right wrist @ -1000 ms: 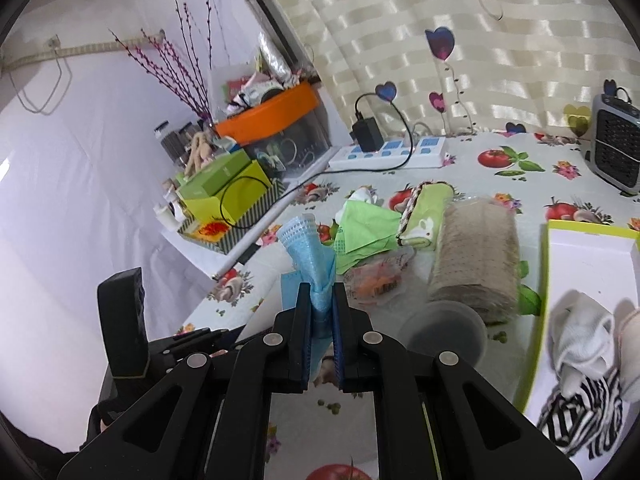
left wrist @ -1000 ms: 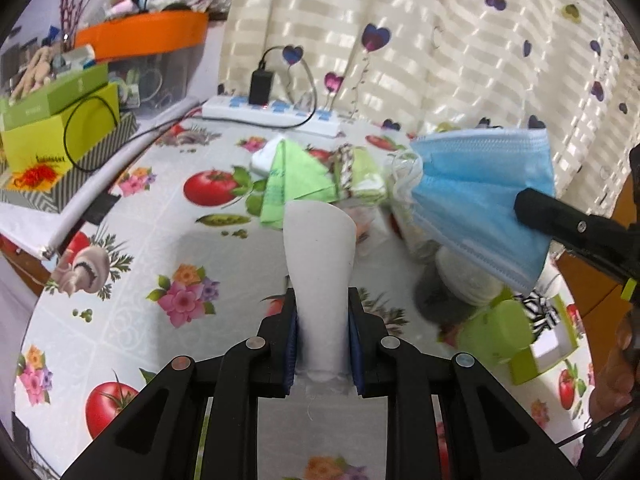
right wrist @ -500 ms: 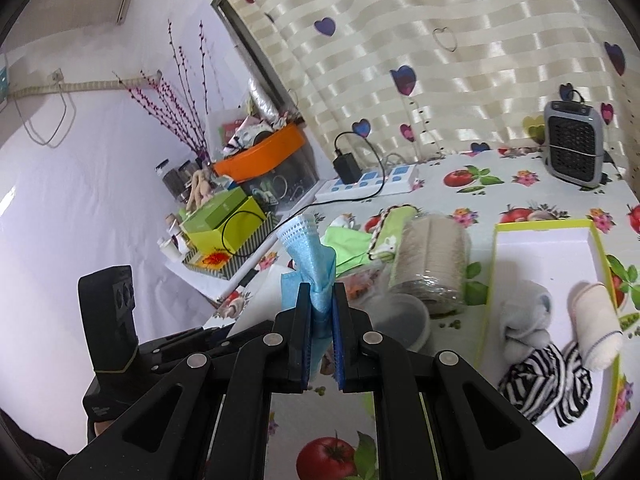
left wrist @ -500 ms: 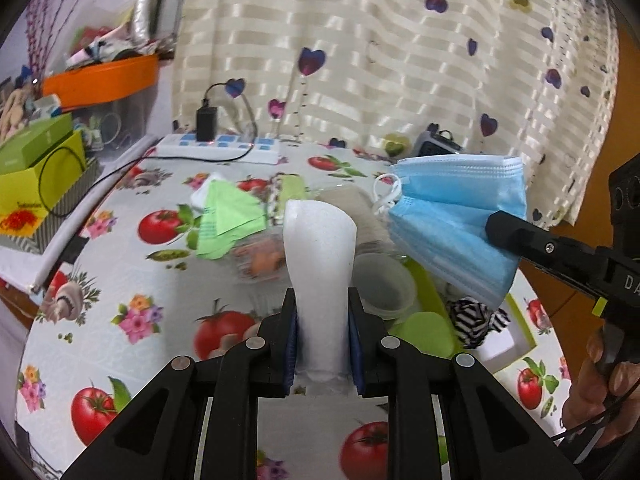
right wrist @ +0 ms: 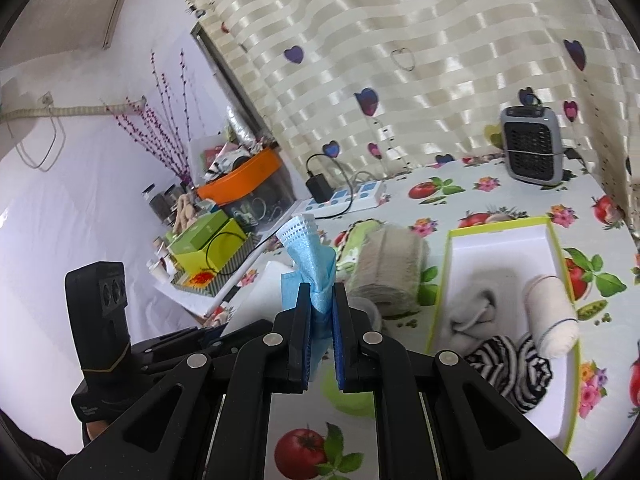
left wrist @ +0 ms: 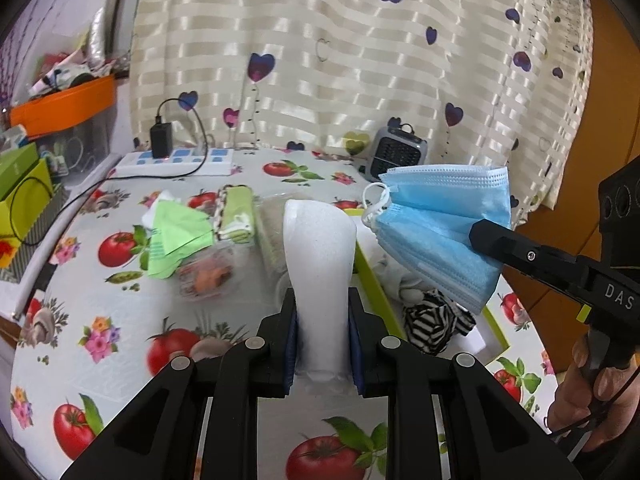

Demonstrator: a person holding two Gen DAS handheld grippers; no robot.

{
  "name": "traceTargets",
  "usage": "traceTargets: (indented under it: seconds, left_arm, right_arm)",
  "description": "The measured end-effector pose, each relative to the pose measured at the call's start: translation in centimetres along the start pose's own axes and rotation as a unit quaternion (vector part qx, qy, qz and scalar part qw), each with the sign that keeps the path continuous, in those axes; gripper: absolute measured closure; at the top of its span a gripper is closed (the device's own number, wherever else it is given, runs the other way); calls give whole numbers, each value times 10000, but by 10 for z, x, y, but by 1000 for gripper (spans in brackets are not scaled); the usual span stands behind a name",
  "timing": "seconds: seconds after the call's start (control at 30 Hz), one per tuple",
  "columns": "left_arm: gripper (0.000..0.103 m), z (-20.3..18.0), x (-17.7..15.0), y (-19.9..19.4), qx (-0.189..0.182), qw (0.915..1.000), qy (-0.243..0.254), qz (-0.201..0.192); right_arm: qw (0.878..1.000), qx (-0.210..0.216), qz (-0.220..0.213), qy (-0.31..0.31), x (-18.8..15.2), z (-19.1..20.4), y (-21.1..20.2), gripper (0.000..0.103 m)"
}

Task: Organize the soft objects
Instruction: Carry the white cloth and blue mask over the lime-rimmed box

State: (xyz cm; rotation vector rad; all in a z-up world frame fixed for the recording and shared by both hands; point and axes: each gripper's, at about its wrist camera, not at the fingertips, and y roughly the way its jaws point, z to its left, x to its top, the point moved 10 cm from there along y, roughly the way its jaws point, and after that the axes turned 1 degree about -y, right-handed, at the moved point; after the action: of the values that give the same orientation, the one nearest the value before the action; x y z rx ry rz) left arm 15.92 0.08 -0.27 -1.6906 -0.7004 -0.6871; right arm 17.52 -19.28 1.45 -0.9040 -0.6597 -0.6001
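Right wrist view: the right gripper (right wrist: 322,326) is clamped on a blue mask (right wrist: 310,264), held above the table just left of the box (right wrist: 496,227). The left gripper (left wrist: 322,336) pinches a white foam piece (left wrist: 320,248). I'd carry both over the box's open white floor before lowering, clear of the striped cloth (right wrist: 510,364).

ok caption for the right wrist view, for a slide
Right gripper holding a blue face mask beside the box of rolled socks.

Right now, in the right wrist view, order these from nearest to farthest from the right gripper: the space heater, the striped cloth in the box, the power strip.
1. striped cloth, lower right, inside the box
2. power strip, centre, far table edge
3. space heater, upper right, against the curtain
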Motion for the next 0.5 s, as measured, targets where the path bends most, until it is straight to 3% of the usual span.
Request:
traceTargets:
  seconds: [0.5]
  left_arm:
    - [82, -46, 12, 19, -260, 9992, 302, 48]
  right_arm:
    - [9981, -354, -327, 375, 10, -46, -33, 94]
